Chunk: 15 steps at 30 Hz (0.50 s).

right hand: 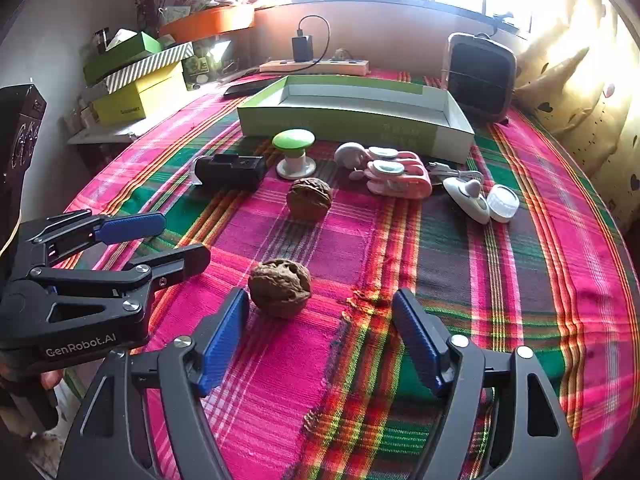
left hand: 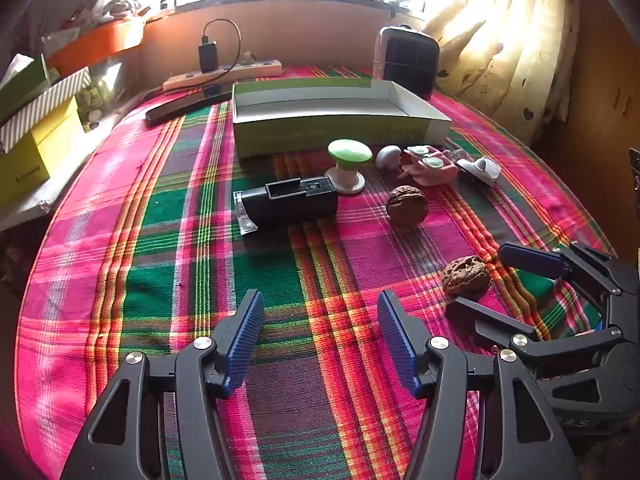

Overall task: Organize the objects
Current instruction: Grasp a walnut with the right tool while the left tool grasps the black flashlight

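- My right gripper (right hand: 320, 336) hangs just above the tabletop (right hand: 520, 280) with jaws wide and nothing between the pads; the near walnut (right hand: 280, 286) lies just ahead of them, close beside the left-hand fingertip (right hand: 226, 334).
- My left gripper (left hand: 320, 340) is likewise wide and empty, over bare plaid cloth.
- Step in hand, as I judge it: taking the near walnut for the open green box (right hand: 356, 120) at the back of the tabletop.
- To do it well: shift slightly left so the nut sits centred, lower, and close gently, since a round shell may roll away.
- The far walnut (right hand: 309, 199) lies well apart, nearer the box.
- Legible writing: "GenRobot.AI" on the left gripper's body in the right wrist view. Print on the yellow box (right hand: 136, 100) is too small to read.
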### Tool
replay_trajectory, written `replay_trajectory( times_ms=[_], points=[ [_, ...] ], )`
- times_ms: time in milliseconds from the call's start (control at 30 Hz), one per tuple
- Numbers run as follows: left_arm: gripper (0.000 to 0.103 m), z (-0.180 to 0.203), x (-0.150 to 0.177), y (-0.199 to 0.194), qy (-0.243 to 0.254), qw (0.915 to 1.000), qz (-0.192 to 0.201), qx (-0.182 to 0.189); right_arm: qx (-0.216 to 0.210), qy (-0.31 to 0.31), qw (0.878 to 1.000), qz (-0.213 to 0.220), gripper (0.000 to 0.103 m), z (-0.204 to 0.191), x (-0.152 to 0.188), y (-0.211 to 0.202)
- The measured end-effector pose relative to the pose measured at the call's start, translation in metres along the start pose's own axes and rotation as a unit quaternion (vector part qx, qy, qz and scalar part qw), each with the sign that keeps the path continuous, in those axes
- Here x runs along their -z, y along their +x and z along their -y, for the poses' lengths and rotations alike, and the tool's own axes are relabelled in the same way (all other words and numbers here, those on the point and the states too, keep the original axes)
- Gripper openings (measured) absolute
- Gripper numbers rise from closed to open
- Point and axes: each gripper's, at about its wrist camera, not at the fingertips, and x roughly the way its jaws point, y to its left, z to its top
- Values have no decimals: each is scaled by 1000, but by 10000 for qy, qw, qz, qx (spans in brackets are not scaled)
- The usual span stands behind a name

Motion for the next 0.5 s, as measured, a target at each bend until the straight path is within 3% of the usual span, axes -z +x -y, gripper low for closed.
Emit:
replay_trajectory(
  times_ms=[367,500],
  points=[
    [58,-9,-5,1,-57,9997,-62,250,93,7,9999,45,32,4,-4,1],
    [58,-13,-12,-1,-25,9998,31,209,74,40,10000,50,31,7,-5,1]
  ],
)
